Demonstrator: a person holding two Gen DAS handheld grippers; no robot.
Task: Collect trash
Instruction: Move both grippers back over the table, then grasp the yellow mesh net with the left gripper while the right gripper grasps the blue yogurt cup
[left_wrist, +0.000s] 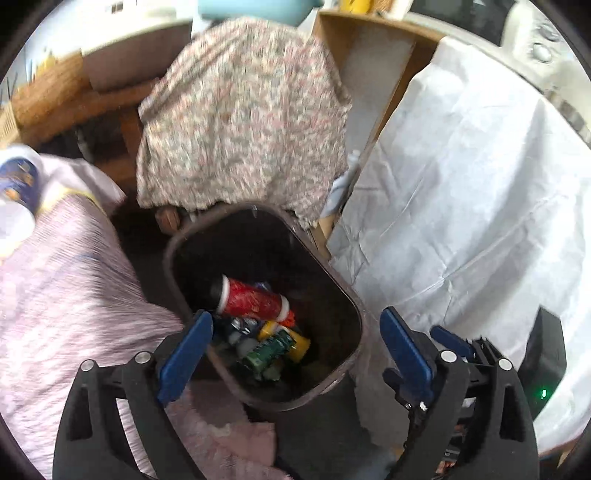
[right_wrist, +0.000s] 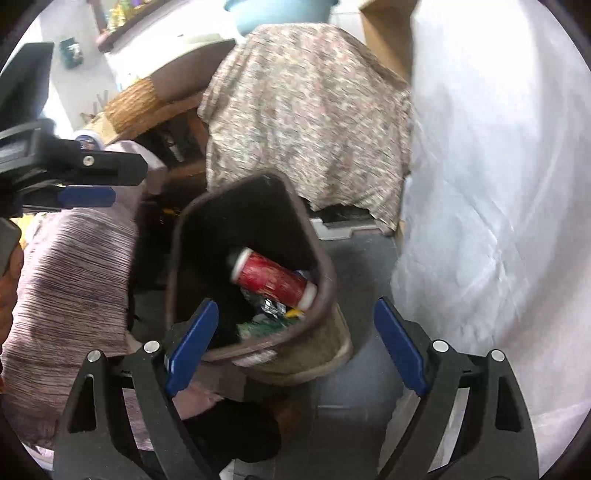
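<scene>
left claw (left_wrist: 295, 343) apart, empty — above bin (left_wrist: 347, 306) | right claw (right_wrist: 295, 341) apart, empty — bin rim (right_wrist: 177, 251) at its 12 o'clock | red can (left_wrist: 255, 300) lies atop trash in bin, yellow and green bits at its 6 o'clock | floral cloth (left_wrist: 243, 110) at bin's 12, white sheet (left_wrist: 472, 192) at 3

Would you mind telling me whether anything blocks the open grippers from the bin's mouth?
Nothing visible does: the bin is uncovered, its mouth open below the left gripper and right gripper.
</scene>
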